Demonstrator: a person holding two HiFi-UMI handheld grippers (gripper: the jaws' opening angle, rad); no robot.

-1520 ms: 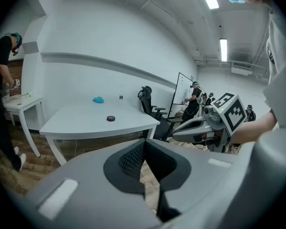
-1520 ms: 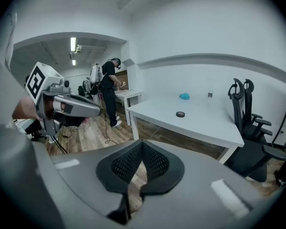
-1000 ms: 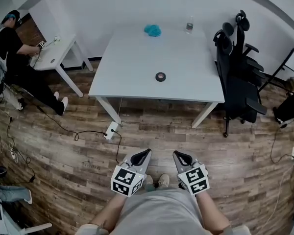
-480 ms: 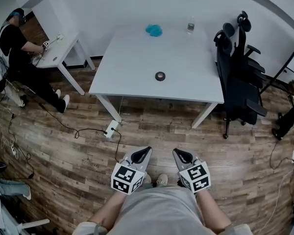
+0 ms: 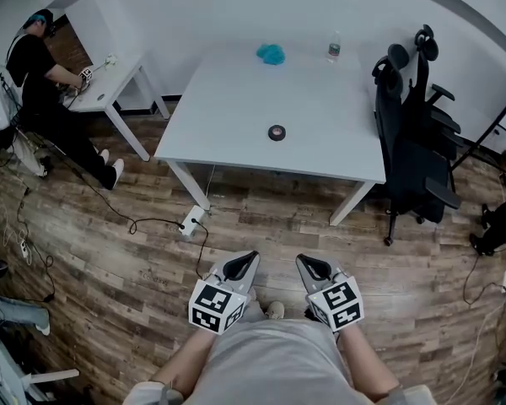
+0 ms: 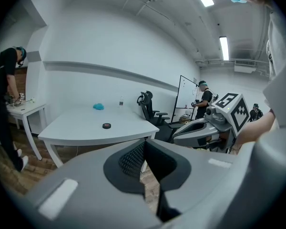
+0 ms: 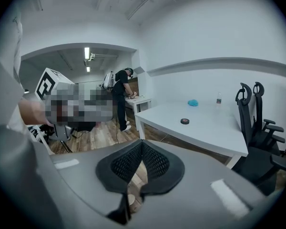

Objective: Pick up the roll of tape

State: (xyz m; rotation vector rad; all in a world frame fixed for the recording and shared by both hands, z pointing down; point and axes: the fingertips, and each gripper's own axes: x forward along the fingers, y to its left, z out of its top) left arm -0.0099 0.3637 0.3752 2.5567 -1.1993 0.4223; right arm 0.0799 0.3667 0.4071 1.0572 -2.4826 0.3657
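Observation:
The roll of tape [image 5: 277,132] is a small black ring lying flat on the white table [image 5: 228,116], near its middle. It also shows far off in the left gripper view as the tape [image 6: 106,125] and in the right gripper view as the tape [image 7: 185,121]. My left gripper [image 5: 244,263] and right gripper [image 5: 307,265] hang side by side over the wooden floor, close to my body and well short of the table. Both point toward the table. Each has its jaws shut with nothing between them.
A blue cloth [image 5: 271,54] and a water bottle [image 5: 334,47] sit at the table's far edge. A black office chair [image 5: 413,133] stands at its right side. A power strip [image 5: 191,220] with cables lies on the floor in front. A person [image 5: 42,66] works at a side desk on the left.
The view has drifted slightly, so the table and side desk sit a little further right. Both grippers stay shut and hold about the same place near my body.

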